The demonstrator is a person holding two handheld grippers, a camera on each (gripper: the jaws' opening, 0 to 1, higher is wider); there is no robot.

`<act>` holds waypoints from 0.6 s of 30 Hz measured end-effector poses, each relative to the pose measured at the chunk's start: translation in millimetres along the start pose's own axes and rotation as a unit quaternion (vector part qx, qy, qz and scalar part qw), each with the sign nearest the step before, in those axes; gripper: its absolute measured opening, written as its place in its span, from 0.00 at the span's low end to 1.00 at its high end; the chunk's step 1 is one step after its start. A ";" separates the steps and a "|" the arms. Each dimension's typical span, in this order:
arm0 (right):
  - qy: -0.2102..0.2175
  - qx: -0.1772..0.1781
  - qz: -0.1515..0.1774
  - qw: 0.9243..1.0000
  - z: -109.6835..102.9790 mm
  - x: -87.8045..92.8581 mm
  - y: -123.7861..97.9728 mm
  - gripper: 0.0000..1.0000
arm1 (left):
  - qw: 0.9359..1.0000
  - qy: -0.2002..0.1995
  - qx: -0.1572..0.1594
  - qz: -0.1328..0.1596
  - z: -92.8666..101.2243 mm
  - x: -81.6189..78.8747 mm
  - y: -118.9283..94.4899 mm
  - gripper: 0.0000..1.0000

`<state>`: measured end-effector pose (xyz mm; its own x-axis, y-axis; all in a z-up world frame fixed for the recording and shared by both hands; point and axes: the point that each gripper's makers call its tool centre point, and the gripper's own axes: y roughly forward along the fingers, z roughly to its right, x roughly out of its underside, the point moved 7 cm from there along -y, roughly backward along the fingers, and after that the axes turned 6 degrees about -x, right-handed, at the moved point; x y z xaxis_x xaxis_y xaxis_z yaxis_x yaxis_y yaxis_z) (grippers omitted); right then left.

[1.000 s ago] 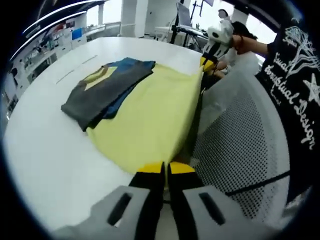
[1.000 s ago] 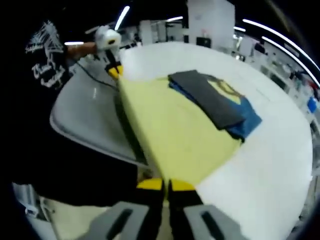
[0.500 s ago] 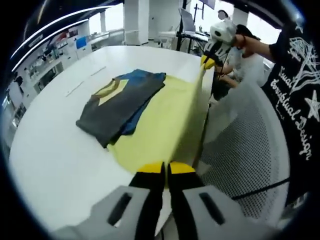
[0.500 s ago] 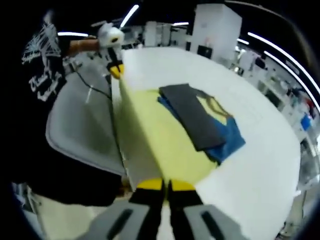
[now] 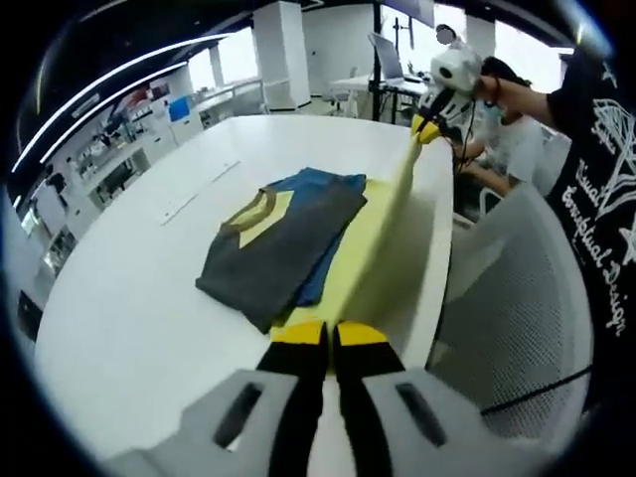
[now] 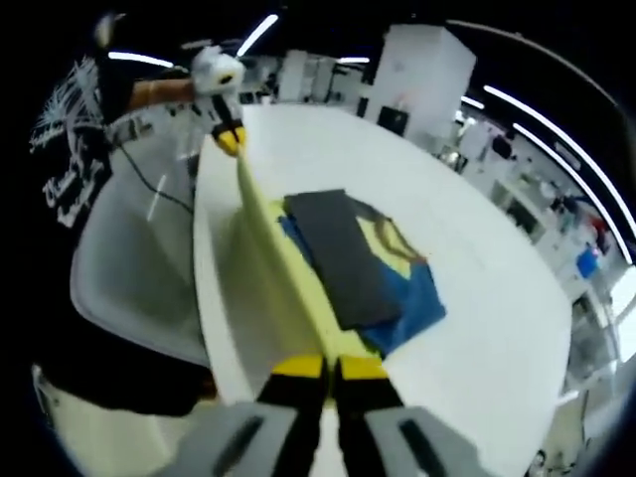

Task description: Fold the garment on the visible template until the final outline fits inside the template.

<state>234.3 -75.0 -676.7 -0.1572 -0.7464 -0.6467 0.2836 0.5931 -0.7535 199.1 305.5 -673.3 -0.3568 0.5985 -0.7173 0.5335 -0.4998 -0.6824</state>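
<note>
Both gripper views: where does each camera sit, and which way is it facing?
Left gripper view: rides the left gripper, looks along the lifted yellow sheet to the right gripper; a black printed shirt shows at right.
Right gripper view: rides the right gripper, facing back toward the left gripper.
Shared: folded garment on white table.

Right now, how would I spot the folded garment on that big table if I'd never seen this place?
Start at the large white table. On it lies a pale yellow sheet, its near edge lifted between the left gripper and right gripper. The folded garment rests on that sheet: a dark grey rectangle with blue edges and a yellow patch, the only dark thing there.
</note>
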 end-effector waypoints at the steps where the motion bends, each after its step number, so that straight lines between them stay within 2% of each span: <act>1: -0.002 0.002 0.000 1.000 2.4 -1.5 -0.3 0.00 | 1.000 0.002 -0.001 0.000 -2.3 -2.3 0.3 0.00; 7: -0.017 0.021 0.003 1.000 20.4 -12.8 -1.9 0.00 | 1.000 0.009 -0.015 0.010 -8.0 -21.6 1.4 0.00; 18: -0.018 0.060 0.011 0.998 50.3 -28.0 -0.1 0.00 | 0.998 0.010 -0.051 0.034 -35.2 -38.8 8.6 0.00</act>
<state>286.2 -69.3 -652.6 -0.1161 -0.7451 -0.6568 0.3979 0.5710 -0.7181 244.5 300.0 -646.4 -0.3029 0.5782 -0.7576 0.6313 -0.4738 -0.6140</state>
